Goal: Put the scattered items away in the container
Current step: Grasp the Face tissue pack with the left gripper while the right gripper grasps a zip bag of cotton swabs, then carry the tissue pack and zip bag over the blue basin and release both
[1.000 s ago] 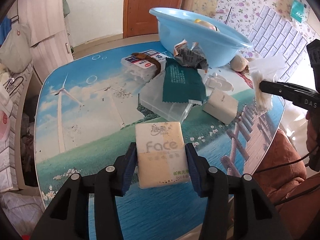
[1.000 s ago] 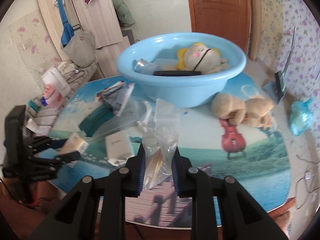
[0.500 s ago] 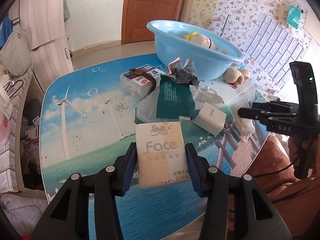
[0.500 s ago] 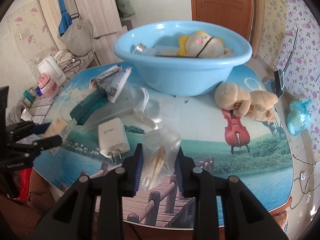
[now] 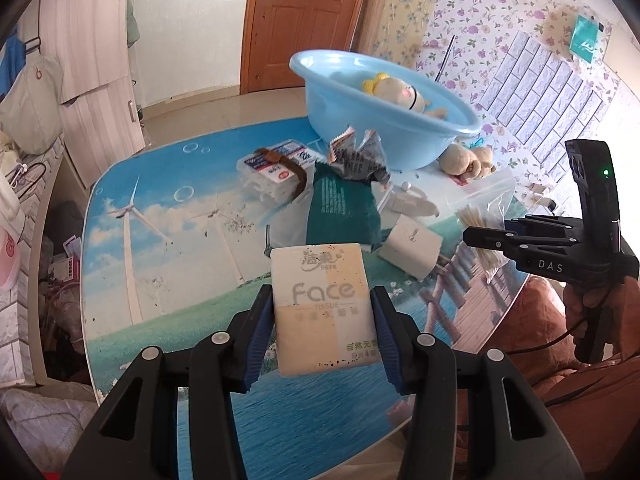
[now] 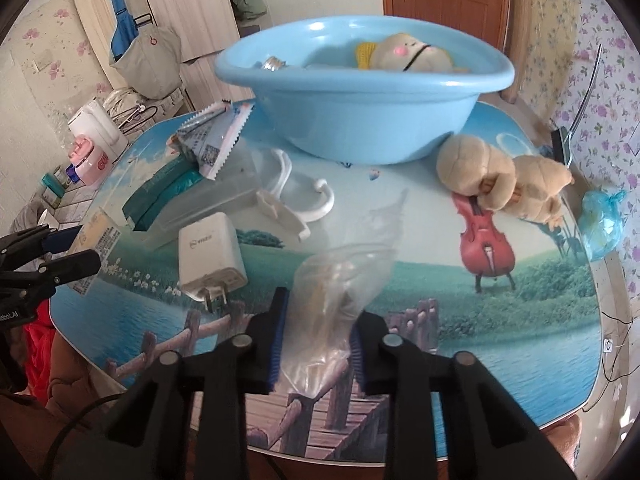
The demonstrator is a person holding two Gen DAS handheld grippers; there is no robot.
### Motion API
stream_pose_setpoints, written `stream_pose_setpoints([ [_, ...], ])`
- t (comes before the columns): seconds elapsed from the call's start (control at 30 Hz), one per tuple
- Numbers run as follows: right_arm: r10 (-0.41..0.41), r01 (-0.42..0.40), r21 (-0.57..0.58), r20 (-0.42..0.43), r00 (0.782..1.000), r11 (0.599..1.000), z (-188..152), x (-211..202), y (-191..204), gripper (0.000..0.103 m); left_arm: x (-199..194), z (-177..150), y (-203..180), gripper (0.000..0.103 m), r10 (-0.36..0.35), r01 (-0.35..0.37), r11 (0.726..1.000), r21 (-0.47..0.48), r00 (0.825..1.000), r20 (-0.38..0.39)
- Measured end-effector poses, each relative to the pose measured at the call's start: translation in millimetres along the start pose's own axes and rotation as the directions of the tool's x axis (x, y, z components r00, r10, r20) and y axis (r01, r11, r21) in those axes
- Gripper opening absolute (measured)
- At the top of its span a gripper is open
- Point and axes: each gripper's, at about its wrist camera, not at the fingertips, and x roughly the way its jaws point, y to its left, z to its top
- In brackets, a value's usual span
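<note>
Blue plastic is forming the target here: a round basin (image 6: 372,92) is sitting toward the far edge of the table (image 6: 520,320), already holding a cream plush toy with a yellow patch (image 6: 408,50), a small metal-capped item near its left rim, and something flat beneath them that is hard to name.

The left gripper (image 5: 320,332) is squeezing a pack of Face tissues (image 5: 324,304) across its short sides, its jaws partly spread to the pack's width, lifted over the near edge of the table, probably so it can be carried over the clutter to the basin.

The right gripper (image 6: 316,336) is closing its narrow jaws on a clear plastic bag of cotton swabs (image 6: 340,284), the blue pads pinching the loose film low down while the bag's top is flopping forward.

Waiting loose on the table are a white charger plug (image 6: 210,258) near the front edge, a clear plastic case with a green cloth (image 5: 340,208) over it, crumpled snack wrappers (image 6: 212,140) just beside the basin, a white hook, a banded box of cards (image 5: 276,164), and a tan plush toy (image 6: 500,180) at the right edge.
</note>
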Motion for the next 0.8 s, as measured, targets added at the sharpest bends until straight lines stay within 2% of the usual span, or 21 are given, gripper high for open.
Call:
stream_pose_setpoints([
  [0.5,0.05,-0.048,-0.021,0.132,0.99,0.999,22.9,-46.9,7.8,0.024,-10.6,23.4,-6.4,0.047,-0.008,0.007,1.0,0.02,0.999,0.037],
  [0.8,0.074,-0.067,-0.047,0.162,0.984,0.997,44.4,-55.9,7.2,0.024,-7.4,48.5,-18.4,0.047,-0.034,0.03,0.998,0.055,0.998,0.057],
])
